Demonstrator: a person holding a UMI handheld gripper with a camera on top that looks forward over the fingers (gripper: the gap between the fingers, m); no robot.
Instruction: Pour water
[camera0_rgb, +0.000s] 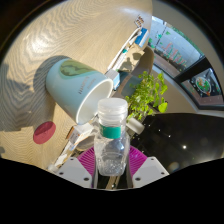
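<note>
The hand-held gripper (112, 165) is clenched on a small clear plastic water bottle with a white screw cap (113, 135), its two purple pads (88, 160) pressing the bottle's sides from left and right, so the bottle stands between the fingers with its long axis running straight out along them, cap end farthest from the hand. A teal band sits just under the cap. Directly beyond the cap, and a little to the left of it, is a pale mint-green cup with a white inside (78, 88); it appears tipped in this view, its open mouth turned toward the bottle and almost touching the cap's upper edge, though I cannot tell whether the two actually meet. The cup rests on a light beige table (40, 50) striped with sunlight and shadow. A small round magenta object (44, 131) lies on the table to the left of the fingers, well clear of the cup. To the right of the bottle stands a leafy green potted plant (150, 95), near but apart. What the pour turns on, as I judge it, is that the bottle's neck already points at the cup's mouth, yet the cap looks to be on, so no water can pass until that is dealt with.
</note>
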